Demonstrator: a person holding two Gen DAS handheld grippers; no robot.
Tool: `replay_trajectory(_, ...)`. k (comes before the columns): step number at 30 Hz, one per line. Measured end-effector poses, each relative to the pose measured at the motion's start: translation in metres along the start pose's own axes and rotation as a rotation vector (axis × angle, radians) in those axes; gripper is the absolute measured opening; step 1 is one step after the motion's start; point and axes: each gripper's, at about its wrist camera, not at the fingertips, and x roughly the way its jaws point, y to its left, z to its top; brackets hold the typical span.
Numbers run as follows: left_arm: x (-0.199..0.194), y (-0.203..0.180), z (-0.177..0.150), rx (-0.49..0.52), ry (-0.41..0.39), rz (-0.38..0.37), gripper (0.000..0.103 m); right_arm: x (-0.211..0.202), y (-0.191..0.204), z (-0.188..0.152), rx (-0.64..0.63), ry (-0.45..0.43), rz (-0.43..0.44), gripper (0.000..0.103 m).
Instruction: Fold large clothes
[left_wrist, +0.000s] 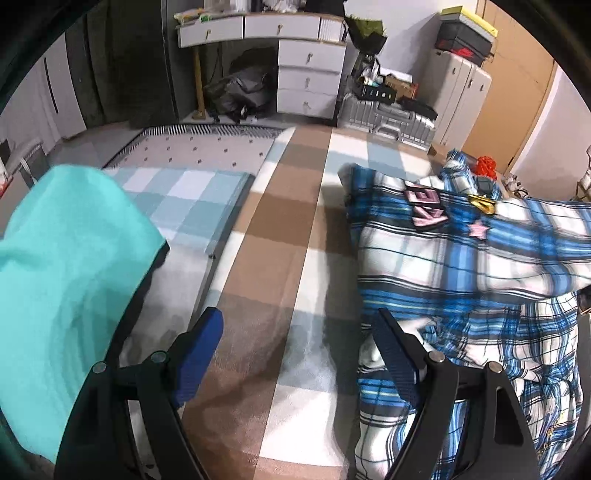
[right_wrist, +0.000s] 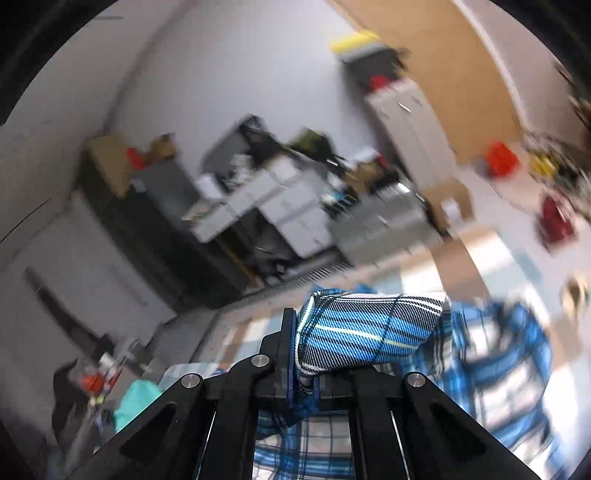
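I am barely started: my right hand-held gripper (right_wrist: 303, 373) pinches the crumpled plaid shirt (left_wrist: 461, 258) on the right of the checked bed (left_wrist: 280, 240), my left hand-held gripper (left_wrist: 299, 354) spread empty, nothing folded.

Ahead of me a checked blanket (left_wrist: 280, 236) in brown, white and pale blue covers the surface. At the far side stands a white desk (left_wrist: 288, 44) with drawers, a dark bag (left_wrist: 240, 92) slumped beneath it. Right of it sits a silver suitcase (left_wrist: 388, 118) with boxes on top, then a grey cabinet (left_wrist: 461, 96). A teal cloth (left_wrist: 70, 266) hangs near left.
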Motion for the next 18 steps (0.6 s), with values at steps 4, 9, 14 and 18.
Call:
replay_trajectory(4, 0.001, -0.007, 0.003, 0.019, -0.004, -0.006, 0.08, -0.014, -0.035, -0.023, -0.001, 0.076, -0.067, 0.006)
replay_trajectory(9, -0.002, -0.009, 0.013, 0.005, -0.013, -0.006, 0.08, -0.01, -0.099, -0.087, 0.158, 0.246, -0.181, 0.007)
replay_trajectory(14, -0.011, -0.022, 0.028, 0.025, -0.027, -0.037, 0.08, -0.006, -0.135, -0.121, 0.307, 0.401, -0.195, 0.009)
replay_trajectory(18, -0.016, -0.049, 0.037, 0.097, -0.017, -0.08, 0.08, -0.019, -0.134, -0.11, 0.374, 0.422, -0.189, 0.03)
